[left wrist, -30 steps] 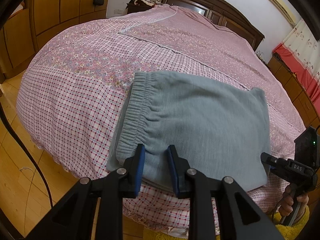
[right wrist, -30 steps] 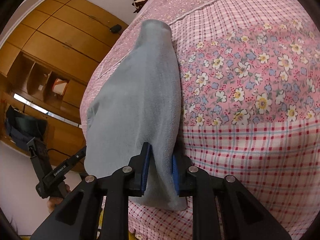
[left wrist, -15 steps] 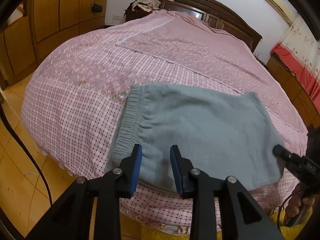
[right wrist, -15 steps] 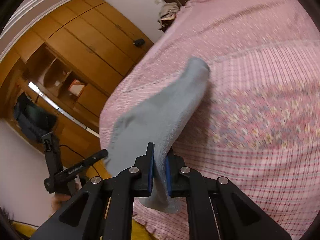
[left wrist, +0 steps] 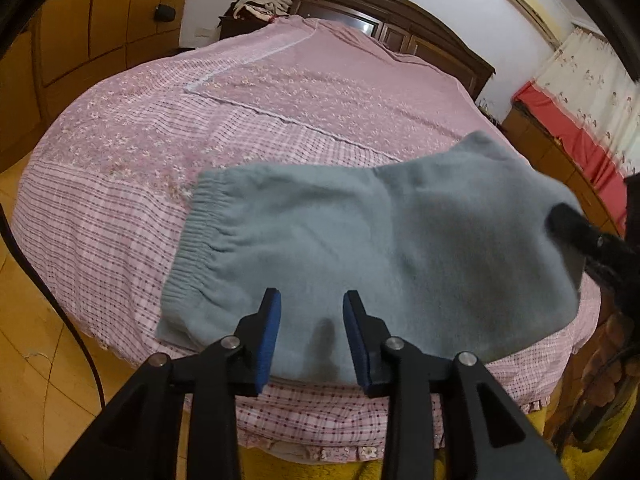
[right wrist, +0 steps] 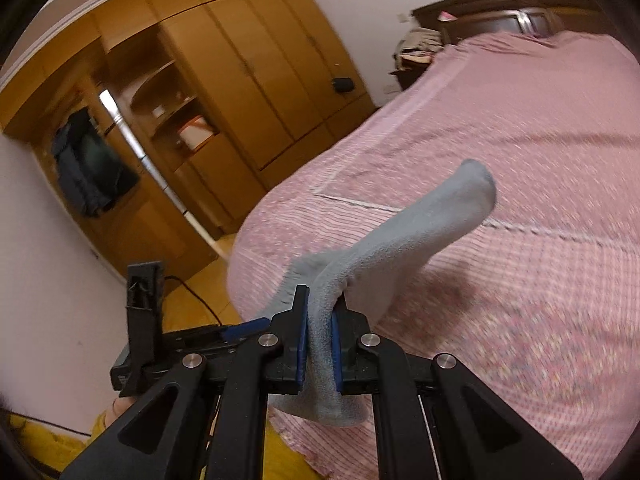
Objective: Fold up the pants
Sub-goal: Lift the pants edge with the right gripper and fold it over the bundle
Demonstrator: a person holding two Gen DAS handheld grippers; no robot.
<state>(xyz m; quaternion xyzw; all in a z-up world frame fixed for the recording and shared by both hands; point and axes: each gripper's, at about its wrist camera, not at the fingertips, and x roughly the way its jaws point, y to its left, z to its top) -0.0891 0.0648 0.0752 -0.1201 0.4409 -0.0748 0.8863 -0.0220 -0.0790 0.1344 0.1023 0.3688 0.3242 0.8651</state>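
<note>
Grey-blue fleece pants (left wrist: 360, 240) lie folded near the foot of the bed, elastic waistband to the left. My left gripper (left wrist: 312, 336) is open and empty, its blue pads just above the pants' near edge. My right gripper (right wrist: 320, 340) is shut on the right end of the pants (right wrist: 400, 232) and holds it lifted off the bed; it shows as a black blur at the right of the left wrist view (left wrist: 572, 228).
The bed (left wrist: 280, 92) has a pink checked and floral cover and a dark wooden headboard (left wrist: 400, 12). Wooden wardrobes (right wrist: 240, 80) stand to the left. A black cable (left wrist: 52, 300) runs over the wooden floor. A red-covered cabinet (left wrist: 568, 140) stands at the right.
My right gripper has lifted the right end of the pants up off the bed and carried it leftward. My left gripper has stayed open near the pants' front edge.
</note>
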